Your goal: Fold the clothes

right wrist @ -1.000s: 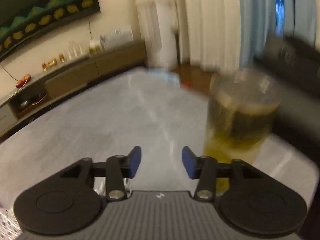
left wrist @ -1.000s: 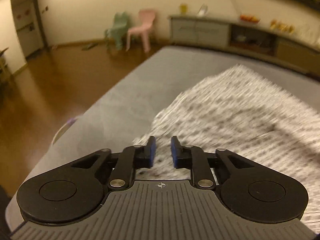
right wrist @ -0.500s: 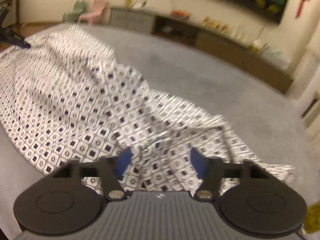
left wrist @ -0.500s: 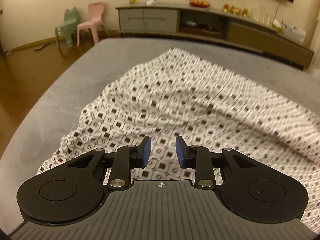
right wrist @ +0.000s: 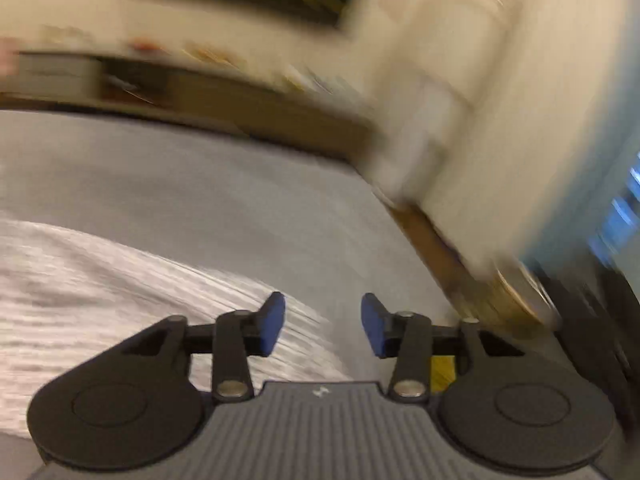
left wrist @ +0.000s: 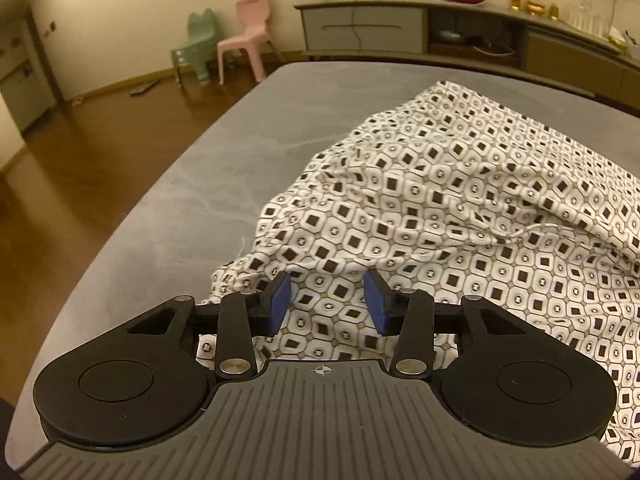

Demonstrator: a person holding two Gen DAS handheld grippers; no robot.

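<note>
A white garment (left wrist: 448,208) printed with small black squares lies rumpled on a grey tabletop (left wrist: 240,152). My left gripper (left wrist: 328,300) hovers over its near left corner, jaws opening, blue pads apart, cloth showing beneath the gap but not pinched. In the blurred right wrist view the same garment (right wrist: 100,288) is a pale streak at the lower left. My right gripper (right wrist: 323,326) is over the garment's right edge and the grey tabletop (right wrist: 200,184), jaws opening, with nothing between the pads.
A pink chair (left wrist: 248,36) and a green chair (left wrist: 196,52) stand on the wooden floor beyond the table. A long low sideboard (left wrist: 440,28) runs along the far wall. A jar (right wrist: 516,292) sits at the table's right end, blurred.
The left gripper's jaws have spread wider and it has sunk toward the garment's corner. The right gripper has swung rightward off the cloth, and its view now faces the table's right end.
</note>
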